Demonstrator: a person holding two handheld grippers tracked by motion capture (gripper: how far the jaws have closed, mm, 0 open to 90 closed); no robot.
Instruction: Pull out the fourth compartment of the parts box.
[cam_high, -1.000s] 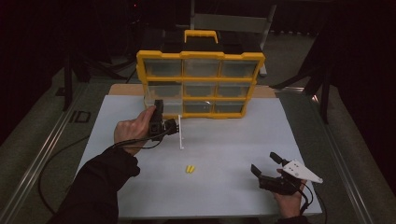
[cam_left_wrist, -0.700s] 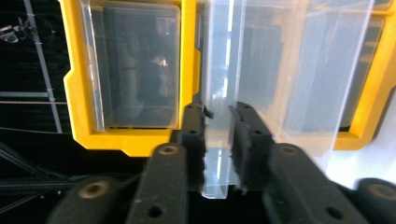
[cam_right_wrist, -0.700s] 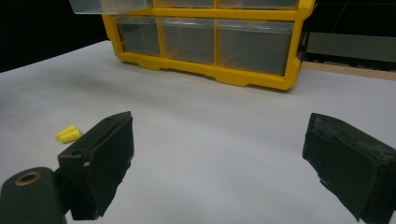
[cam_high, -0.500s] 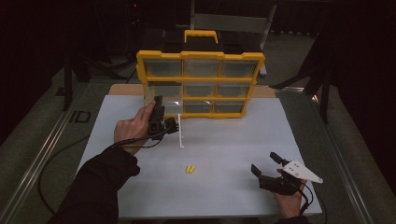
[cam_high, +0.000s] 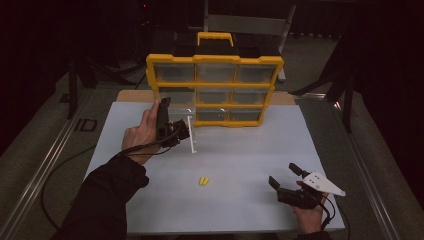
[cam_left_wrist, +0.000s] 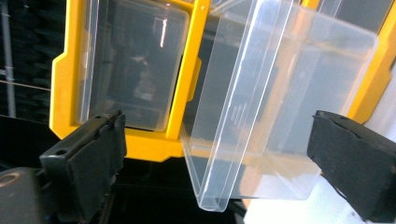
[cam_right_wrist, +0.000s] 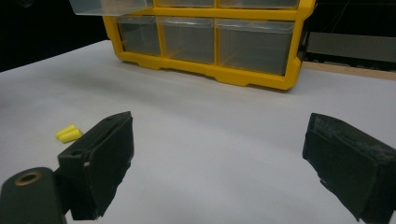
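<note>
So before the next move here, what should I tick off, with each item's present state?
1. Clear drawer pulled out of the yellow organizer: ok.
2. Left tongs off the drawer: ok, jaws have just been opening, drawer between them, pads clear.
3. Right tongs open with nothing held: ok.
4. Yellow earplugs lying free on the white mat: ok.
5. Drawer empty: cannot tell.

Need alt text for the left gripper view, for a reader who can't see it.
A clear plastic drawer, pulled out of a yellow organizer, stands between the left gripper's two black jaws, which have just been opening and do not press on it.
</note>
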